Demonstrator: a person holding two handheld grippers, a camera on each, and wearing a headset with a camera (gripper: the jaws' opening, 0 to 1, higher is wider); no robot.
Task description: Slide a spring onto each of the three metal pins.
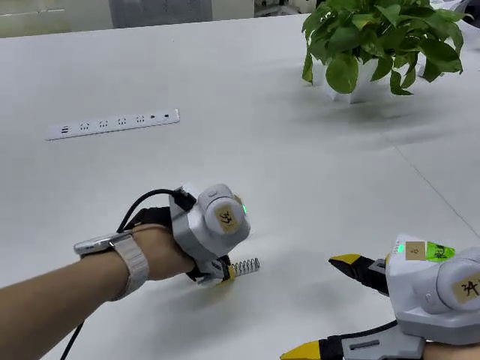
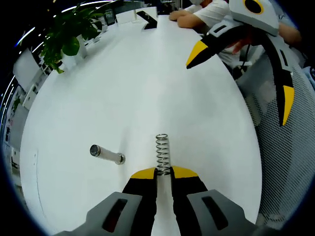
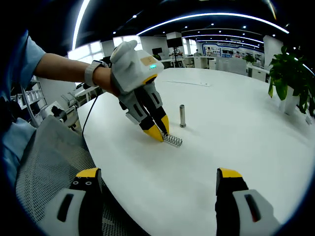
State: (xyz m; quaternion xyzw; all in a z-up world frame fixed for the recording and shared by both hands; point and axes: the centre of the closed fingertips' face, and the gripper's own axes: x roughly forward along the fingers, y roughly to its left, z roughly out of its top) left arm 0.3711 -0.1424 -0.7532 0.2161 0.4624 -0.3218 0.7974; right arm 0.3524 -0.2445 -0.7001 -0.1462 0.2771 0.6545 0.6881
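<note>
Yellow-tipped and spread wide, our right hand-held gripper sits closest to the lens at the lower right of the head view, its jaws well apart with nothing between them. Beneath it runs the broad white worktop, which carries everything we see. At the far right corner stands a leafy green plant in a white pot. A long white power strip lies toward the far left, well apart from both tools. Our left hand-held gripper, grey and white with a green light lit on its body, is tipped down toward the worktop left of centre. A pale wrist strap wraps the arm behind it, and a black cable loops off its back. From the right gripper view we see one metal pin standing upright on the worktop just beyond the left tool's tips. Smallest of all is the spring: the left jaws are pressed together on one end of it, and the rest sticks straight out past the yellow tips, low over the white surface. Whether its free end touches the worktop we cannot tell. From the left gripper view the pin sits left of the spring, near it but not touching
</note>
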